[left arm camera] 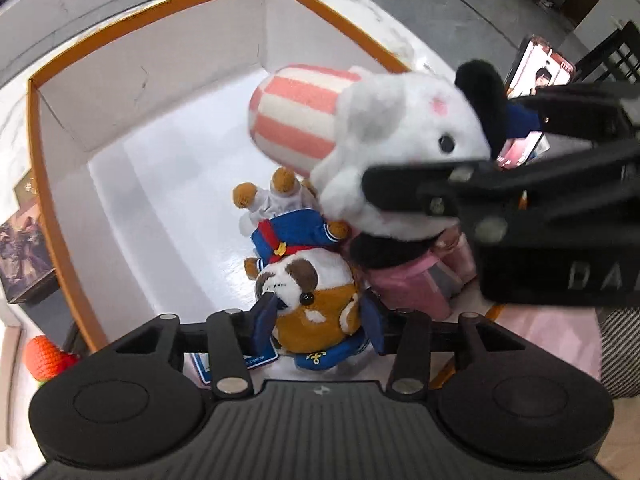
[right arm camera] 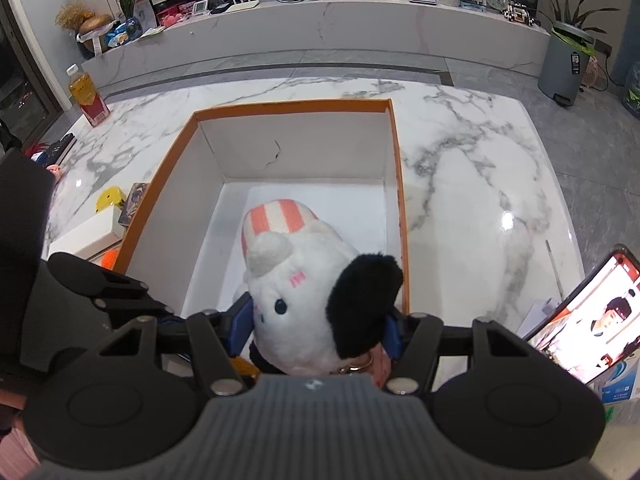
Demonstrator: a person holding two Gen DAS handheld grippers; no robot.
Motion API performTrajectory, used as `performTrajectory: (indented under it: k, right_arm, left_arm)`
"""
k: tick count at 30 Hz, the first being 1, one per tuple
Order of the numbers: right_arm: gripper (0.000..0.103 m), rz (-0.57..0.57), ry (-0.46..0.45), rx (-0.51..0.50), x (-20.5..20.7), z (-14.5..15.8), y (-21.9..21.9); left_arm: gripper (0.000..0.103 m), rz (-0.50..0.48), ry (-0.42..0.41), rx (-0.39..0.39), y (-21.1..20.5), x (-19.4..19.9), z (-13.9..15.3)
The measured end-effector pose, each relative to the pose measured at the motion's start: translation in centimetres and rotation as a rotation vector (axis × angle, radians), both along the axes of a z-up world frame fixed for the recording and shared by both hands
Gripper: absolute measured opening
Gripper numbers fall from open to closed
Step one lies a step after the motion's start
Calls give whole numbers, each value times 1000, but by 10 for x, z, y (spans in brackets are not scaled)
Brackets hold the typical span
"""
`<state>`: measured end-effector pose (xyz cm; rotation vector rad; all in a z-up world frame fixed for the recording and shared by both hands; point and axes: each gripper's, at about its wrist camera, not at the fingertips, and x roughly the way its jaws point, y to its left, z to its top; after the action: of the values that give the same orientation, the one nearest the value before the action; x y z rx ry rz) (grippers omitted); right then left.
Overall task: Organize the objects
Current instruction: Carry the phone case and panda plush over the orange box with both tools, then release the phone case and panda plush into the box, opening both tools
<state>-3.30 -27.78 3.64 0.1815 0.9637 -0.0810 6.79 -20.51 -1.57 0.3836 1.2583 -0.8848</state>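
Over the orange-rimmed white cardboard box (right arm camera: pixel 394 184), the right gripper (right arm camera: pixel 320 330) clamps a white plush toy with a pink-striped cap (right arm camera: pixel 296 280), mid-placement. The left gripper (left arm camera: pixel 318 314) straddles a brown-and-white sailor-suited plush dog (left arm camera: pixel 304 280) on the box floor; its grip cannot be told. Next, likely: lower the white plush beside the dog and release.

Inside the box (left arm camera: pixel 152 76), near its front wall: sailor dog plush (left arm camera: pixel 308 292) on the floor, rabbit plush (right arm camera: pixel 304 300) above it; phone (right arm camera: pixel 592 320) outside, right.
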Motion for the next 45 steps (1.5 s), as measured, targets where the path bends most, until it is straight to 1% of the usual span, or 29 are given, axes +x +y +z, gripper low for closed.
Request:
performTrajectory:
  k: [2,4,6,7,9,10,11,13,14,15,18,20,22,25,27,30,32,34,37,40,41,42,43,45]
  right_arm:
    - [63,3,2,-8,0,1,1]
    - [64,4,4,-9,0,1,2]
    - [63,4,8,-3,1,1,1]
    - [63,2,8,-6,2,2,2]
    - [63,11,-13,-8,2,7,5]
    - [63,21,-27,-4,3,11,8]
    - [63,36,-37,10,4,15,11]
    - [63,66,-37,74,10,19,17]
    - [63,75,-26,110,14,18,20]
    - [63,77,-6,123,19,15,23]
    - [63,68,49,132,27,6,29]
    - [64,63,67,163,27,4,29]
    - [64,62,74,180,26,3,30]
    - [64,72,80,176,24,3,36]
    - [64,79,90,181,24,2,39]
    - [64,102,128,234,24,-7,45]
    - [64,106,151,235,24,-15,52]
    - [64,96,169,197,26,-24,59]
    - [67,80,175,180,27,-34,65]
    - [70,80,189,199,28,-39,69]
    - [69,82,192,209,28,-38,69]
    - [70,91,193,226,27,-37,69]
    - [72,100,191,247,25,-35,69]
    - [73,102,180,266,22,-29,67]
  left_arm:
    - [46,28,58,-28,3,3,0]
    - [45,65,138,-79,10,8,-1]
    - [37,82,156,-101,16,10,-1]
    - [37,86,163,-113,19,10,-1]
    - [38,80,155,-134,24,6,2]
    - [39,71,144,-139,21,10,-5]
    - [42,58,133,-143,21,7,-5]
    - [47,32,108,-156,22,0,-2]
    - [49,35,122,-183,25,-1,-1]
    - [49,34,138,-199,28,-1,1]
    - [50,33,133,-201,37,-6,3]
    - [50,19,129,-215,46,-9,7]
    - [50,4,118,-230,57,-15,17]
    - [50,3,86,-249,78,-23,36]
    - [57,1,107,-274,98,-23,44]
    - [59,4,77,-297,132,-25,56]
    - [61,50,65,-315,155,-22,61]
    - [62,108,52,-321,173,-18,63]
    - [62,180,51,-312,172,5,60]
    - [62,221,54,-304,171,16,46]
    - [62,232,56,-303,170,19,40]
    - [62,241,56,-306,170,20,39]
    - [62,248,58,-312,170,24,31]
    - [62,260,71,-326,170,27,25]
